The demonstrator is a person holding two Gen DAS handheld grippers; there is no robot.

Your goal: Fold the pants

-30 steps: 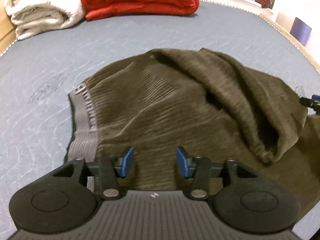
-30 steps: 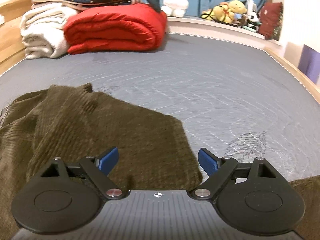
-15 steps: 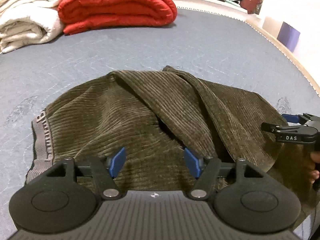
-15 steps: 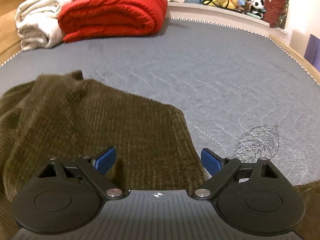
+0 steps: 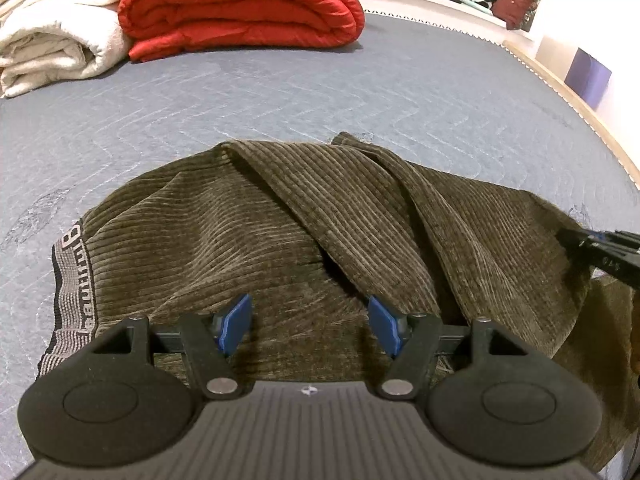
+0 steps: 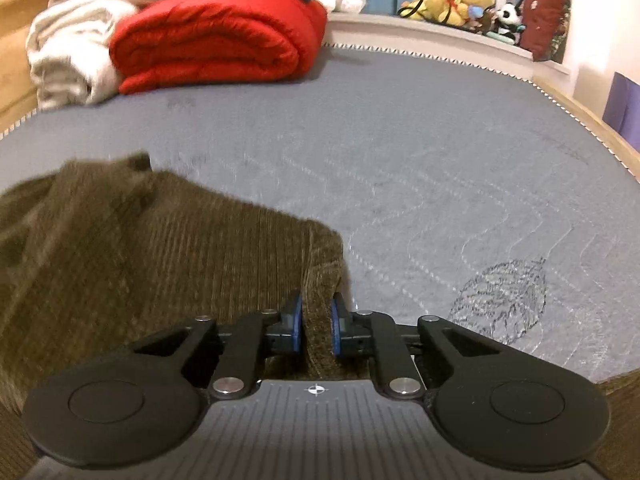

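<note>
A grey quilted bed cover (image 5: pixel 360 92) fills both views; at the upper left of each frame lie a rolled red duvet (image 5: pixel 240 4) and a cream blanket (image 5: pixel 52 28), with soft toys (image 6: pixel 460 0) on a ledge at the upper right. The brown corduroy pants (image 5: pixel 304 224) lie rumpled across the middle and lower part of the left wrist view, their grey waistband (image 5: pixel 76 280) at the left edge and a loose fold running diagonally through the centre. The left gripper (image 5: pixel 308 324) hovers over the cloth with its blue pads spread wide and nothing between them. In the right wrist view, the right gripper (image 6: pixel 316 328) is closing, its pads pressing a bunched edge of the pants at lower centre; the same gripper shows at the right edge of the left view. To do this step well, the left gripper probably needs a matching pinch on the near edge, taking all layers; then both hands should likely lift together and keep the cloth taut, so the diagonal fold smooths out rather than being trapped.
</note>
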